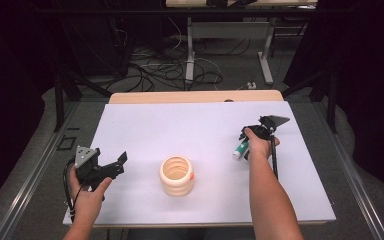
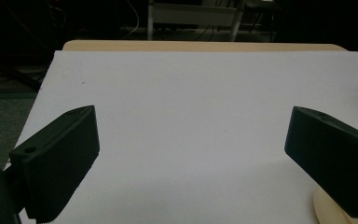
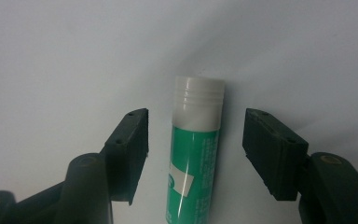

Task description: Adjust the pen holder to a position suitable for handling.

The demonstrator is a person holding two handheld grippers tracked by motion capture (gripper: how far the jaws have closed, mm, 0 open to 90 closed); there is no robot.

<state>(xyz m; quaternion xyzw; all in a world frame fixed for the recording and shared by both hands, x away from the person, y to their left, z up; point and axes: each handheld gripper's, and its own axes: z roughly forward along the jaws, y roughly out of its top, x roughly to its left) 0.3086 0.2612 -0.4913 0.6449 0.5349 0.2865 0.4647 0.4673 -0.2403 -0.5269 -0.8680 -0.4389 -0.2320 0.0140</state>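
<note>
A: Glue stick point(image 3: 193, 168): a smooth green cylinder with a ribbed white cap is seen lying flat on the matte white worktop point(image 1: 190, 130). In the high view it is found at the right side point(image 1: 240, 148), directly under the right tool point(image 1: 252, 137).

B: How is the right tool described?

A: The right tool point(image 3: 193, 149) is seen straddling the stick. Its two black, blocky jaws are placed one on each side of the tube, and a gap is visible between each pad and the plastic. Nothing is gripped; the jaws are parted.

B: And the left tool?

A: The left tool point(image 1: 107, 167) is held near the worktop's left edge, well apart from the stick. In its own view point(image 2: 191, 154) the wide, flat-faced jaws are spread far apart over bare white surface, with fine ridges seen on the left pad point(image 2: 60, 186). Nothing is held.

B: Is anything else noted?

A: A cream-coloured ribbed pot point(image 1: 177, 175), round and open-topped, is seen standing near the middle front of the worktop, between the two tools.
</note>
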